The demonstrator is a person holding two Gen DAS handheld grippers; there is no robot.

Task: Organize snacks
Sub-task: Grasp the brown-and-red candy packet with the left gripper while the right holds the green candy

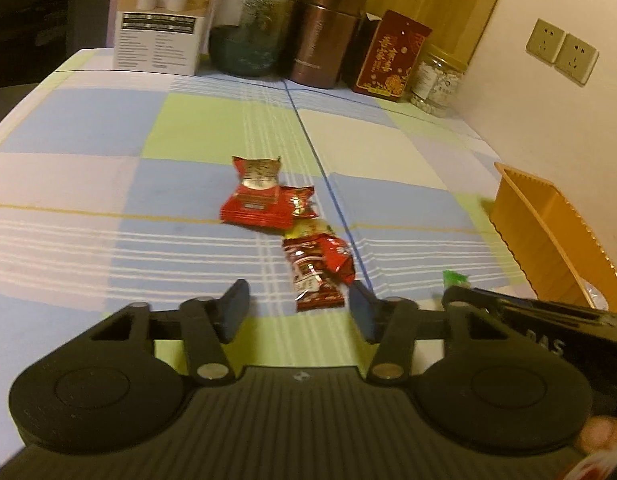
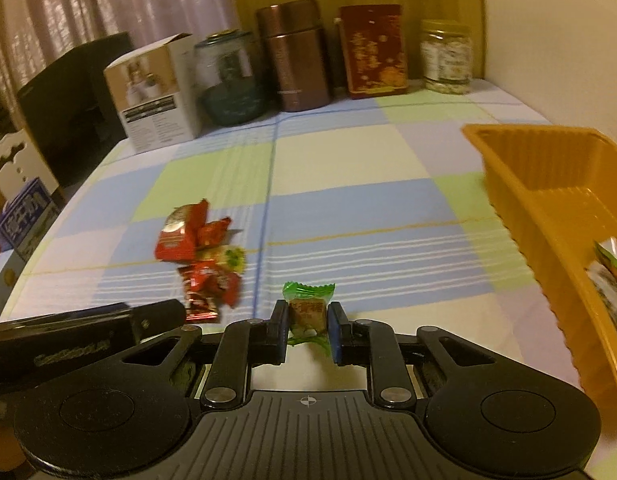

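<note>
Packets in red (image 1: 304,248) lie straight ahead of the left gripper (image 1: 296,312), whose jaws stand apart around nothing, long axis pointing away, while the right gripper (image 2: 307,330), clamped on a green candy (image 2: 307,314), has the orange tray (image 2: 520,200) just to its right.

Left gripper (image 1: 296,308), jaws apart, lower centre; shiny red foil snack packets (image 1: 268,204) mid-frame on checked tablecloth (image 1: 108,120).
</note>
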